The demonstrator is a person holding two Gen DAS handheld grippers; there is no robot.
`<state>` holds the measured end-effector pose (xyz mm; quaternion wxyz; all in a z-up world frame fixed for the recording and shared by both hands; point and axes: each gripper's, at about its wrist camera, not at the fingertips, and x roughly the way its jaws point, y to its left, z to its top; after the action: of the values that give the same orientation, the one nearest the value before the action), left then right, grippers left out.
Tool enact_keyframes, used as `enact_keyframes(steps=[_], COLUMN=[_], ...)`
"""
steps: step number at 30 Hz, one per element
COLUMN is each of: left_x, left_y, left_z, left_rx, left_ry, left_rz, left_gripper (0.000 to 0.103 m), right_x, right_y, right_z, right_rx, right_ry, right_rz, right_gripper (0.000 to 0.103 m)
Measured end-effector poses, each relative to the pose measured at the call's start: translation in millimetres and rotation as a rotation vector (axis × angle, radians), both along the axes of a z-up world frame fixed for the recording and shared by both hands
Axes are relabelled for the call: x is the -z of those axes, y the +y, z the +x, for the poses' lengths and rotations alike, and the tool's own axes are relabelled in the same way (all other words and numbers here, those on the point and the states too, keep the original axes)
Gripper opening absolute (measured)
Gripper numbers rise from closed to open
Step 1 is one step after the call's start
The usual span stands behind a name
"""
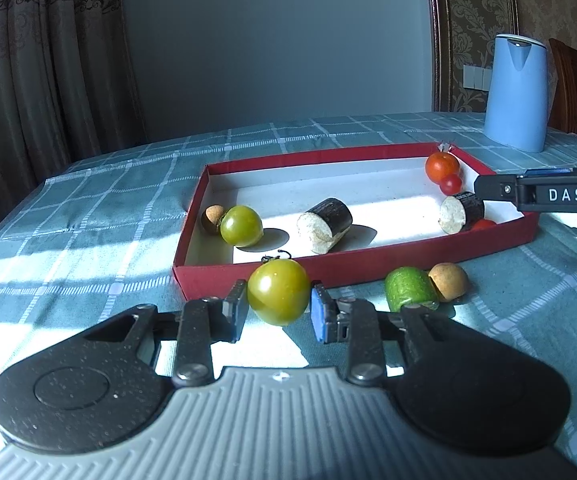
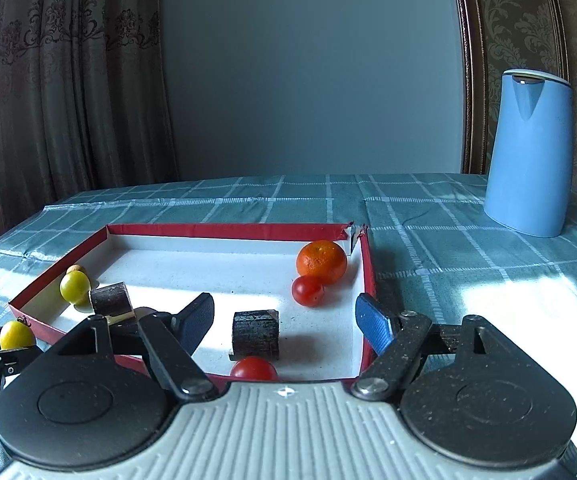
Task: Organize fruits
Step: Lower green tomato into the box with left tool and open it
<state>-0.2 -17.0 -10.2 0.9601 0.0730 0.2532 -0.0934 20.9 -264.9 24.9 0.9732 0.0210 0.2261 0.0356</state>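
left gripper (image 1: 278, 312) grips a green tomato (image 1: 278, 291); lift it clear over the red tray (image 1: 352, 270) wall. right gripper (image 2: 284, 320) hovers open.

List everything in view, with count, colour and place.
Tray: 1, red with white floor, mid-table.
Green tomatoes: 2, one in tray's left end, one outside in left tool.
Red tomatoes: 2, in tray's right end.
Orange: 1, tray's far right corner.
Cylinders: 2, dark with pale ends, in tray.
Brown balls: 2, one in tray, one outside.
Green chunk: 1, beside outside ball.
Kettle: 1, blue, far right.
Cloth: 1, teal check.
Curtain: brown, left.
Left tool: on tomato.
Right tool: open, over tray.
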Motion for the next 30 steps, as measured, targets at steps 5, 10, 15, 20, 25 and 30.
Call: enact_keyframes(steps=[5,10,15,20,25,30], left_x=[-6.1,-21.1,-37.4,-38.3,-29.4,-17.6], left_y=[1.6,-3.5,-11.7,-25.8,-35.4,-38.1], left_z=[5.9,17.1,44.1,76.7,103.3,130.8], left_rx=[-0.003,-0.016,-0.025,-0.044,-0.063,-0.067], left_ry=[0.016,-0.019,-0.043,-0.044,-0.018,0.066], left_rz=[-0.037,-0.017,-0.025,0.008,0.026,0.021], left_gripper=[0.029,0.029,0.029,0.029,0.029,0.029], right_x=[0.6,8.0,14.0,21.0,26.1,27.4], right_y=[-6.2,-6.9,-4.7,-7.2,-8.7,-3.5], right_z=[-22.5,-32.0,-29.4,-21.0,-14.9,-14.6], right_rx=[-0.023,-0.074,-0.088,-0.069,-0.054,-0.059], right_ry=[-0.025,0.019,0.073,0.145,0.197,0.204], right_rz=[-0.025,-0.06,-0.078,-0.066,-0.059,-0.095], right_gripper=[0.078,0.078,0.078,0.078,0.078,0.081])
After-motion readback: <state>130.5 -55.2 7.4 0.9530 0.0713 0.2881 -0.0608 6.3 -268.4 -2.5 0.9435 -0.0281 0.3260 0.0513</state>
